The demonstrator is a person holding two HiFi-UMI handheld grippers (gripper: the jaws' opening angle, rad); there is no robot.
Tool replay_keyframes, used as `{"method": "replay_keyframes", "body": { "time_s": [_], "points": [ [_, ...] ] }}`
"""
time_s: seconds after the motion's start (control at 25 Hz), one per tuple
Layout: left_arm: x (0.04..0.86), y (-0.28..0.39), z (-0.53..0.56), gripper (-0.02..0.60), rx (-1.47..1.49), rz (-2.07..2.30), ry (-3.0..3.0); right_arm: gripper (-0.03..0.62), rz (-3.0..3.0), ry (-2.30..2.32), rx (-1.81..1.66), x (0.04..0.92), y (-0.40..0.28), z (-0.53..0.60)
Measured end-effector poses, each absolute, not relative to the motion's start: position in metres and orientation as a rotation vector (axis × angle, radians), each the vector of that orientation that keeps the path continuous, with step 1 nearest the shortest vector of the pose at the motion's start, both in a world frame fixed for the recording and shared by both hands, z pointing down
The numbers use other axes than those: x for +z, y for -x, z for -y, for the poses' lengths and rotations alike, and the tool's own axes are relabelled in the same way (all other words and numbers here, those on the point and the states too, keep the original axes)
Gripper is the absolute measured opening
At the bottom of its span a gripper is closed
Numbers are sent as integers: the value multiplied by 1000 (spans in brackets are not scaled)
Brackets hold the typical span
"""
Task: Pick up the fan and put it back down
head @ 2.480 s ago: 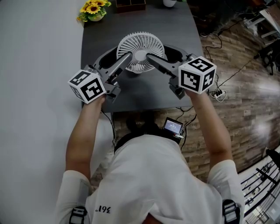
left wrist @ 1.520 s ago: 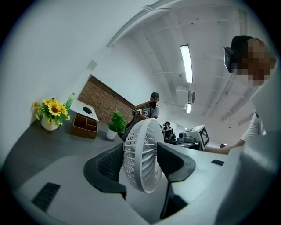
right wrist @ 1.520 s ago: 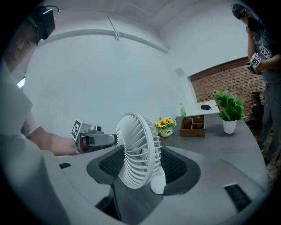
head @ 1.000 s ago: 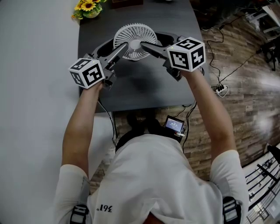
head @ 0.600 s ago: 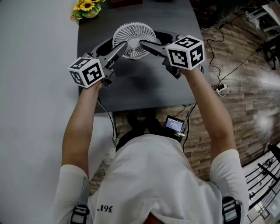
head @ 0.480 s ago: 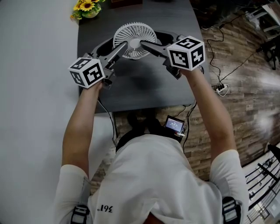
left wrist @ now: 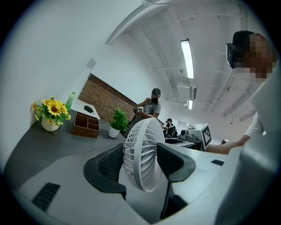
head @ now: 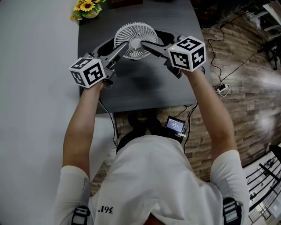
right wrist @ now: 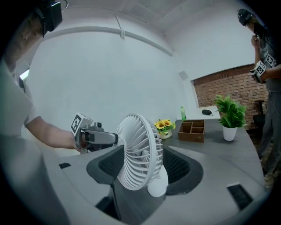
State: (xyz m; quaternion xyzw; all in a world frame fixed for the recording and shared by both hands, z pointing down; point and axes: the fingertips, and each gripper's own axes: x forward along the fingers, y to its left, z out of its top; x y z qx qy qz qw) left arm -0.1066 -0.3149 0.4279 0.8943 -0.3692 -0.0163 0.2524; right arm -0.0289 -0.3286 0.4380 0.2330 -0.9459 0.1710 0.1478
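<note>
A small white fan hangs above the dark table, and its shadow falls on the tabletop below. My left gripper comes in from the left and is shut on the fan's round grille, one finger in front and one behind. My right gripper clamps the same grille from the right. In the left gripper view the fan stands edge-on between the black pads. The right gripper view shows the fan between its pads, with the round base hanging below.
A pot of sunflowers stands at the table's far left corner, with a wooden box and a potted plant further along the back. A power strip and cables lie on the wooden floor to the right. Another person stands beyond the table.
Since 2.5 s ago both grippers and the fan have moved away from me, further over the table. Over the last second they have hardly shifted.
</note>
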Motion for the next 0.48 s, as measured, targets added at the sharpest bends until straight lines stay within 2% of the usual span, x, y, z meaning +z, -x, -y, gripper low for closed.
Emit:
{"method": "replay_keyframes", "body": {
  "time_s": [0.48],
  "points": [
    [419,113,314,245,-71,1038,-2439,265,2720,-718,490,436,26,328]
  ]
}}
